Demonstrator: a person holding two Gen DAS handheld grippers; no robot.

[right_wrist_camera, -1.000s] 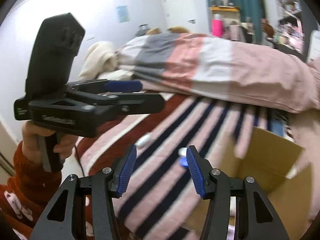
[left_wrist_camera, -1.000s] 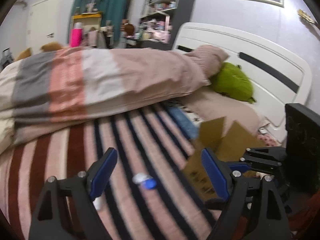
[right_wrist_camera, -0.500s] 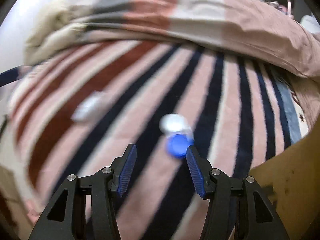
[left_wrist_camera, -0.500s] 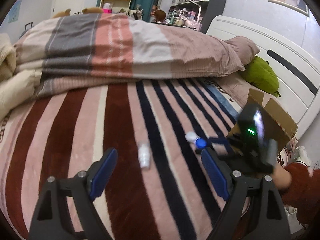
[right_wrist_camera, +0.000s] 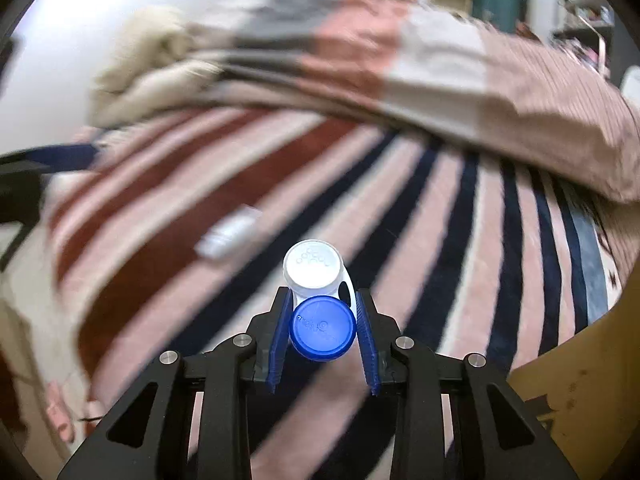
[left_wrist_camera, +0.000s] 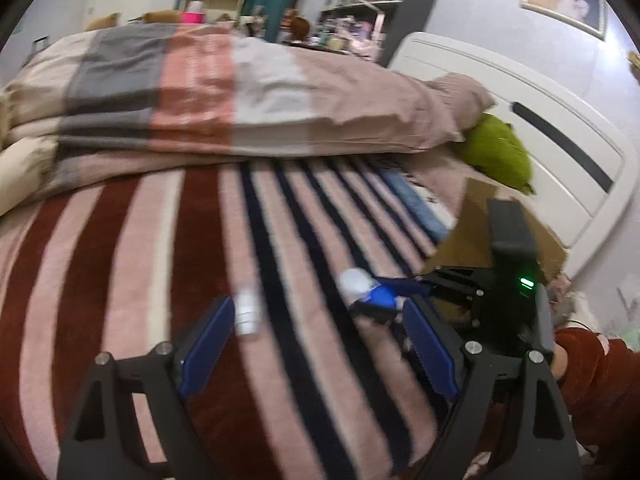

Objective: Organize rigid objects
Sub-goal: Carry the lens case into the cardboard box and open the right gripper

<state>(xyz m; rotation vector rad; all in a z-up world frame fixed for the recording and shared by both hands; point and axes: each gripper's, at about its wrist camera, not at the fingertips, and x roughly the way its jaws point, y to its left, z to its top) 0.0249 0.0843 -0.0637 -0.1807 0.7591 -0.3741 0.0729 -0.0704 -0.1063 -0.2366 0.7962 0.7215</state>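
Note:
A contact lens case [right_wrist_camera: 320, 300] with one white and one blue round lid lies on the striped blanket [right_wrist_camera: 400, 208]. My right gripper [right_wrist_camera: 323, 330] is shut on its blue end. In the left wrist view the case [left_wrist_camera: 366, 288] and the right gripper [left_wrist_camera: 404, 296] sit to the right. A small white bottle [left_wrist_camera: 247, 311] lies on the blanket just ahead of my left gripper [left_wrist_camera: 316, 340], which is open and empty; it also shows blurred in the right wrist view [right_wrist_camera: 228, 234].
An open cardboard box [left_wrist_camera: 500, 236] stands at the right by the white headboard [left_wrist_camera: 560, 152]; its edge shows in the right wrist view [right_wrist_camera: 580, 380]. A folded duvet [left_wrist_camera: 240, 96] lies across the back of the bed, with a green plush [left_wrist_camera: 500, 156] beside it.
My right gripper has moved forward and closed on the lens case. My left gripper has come closer to the white bottle.

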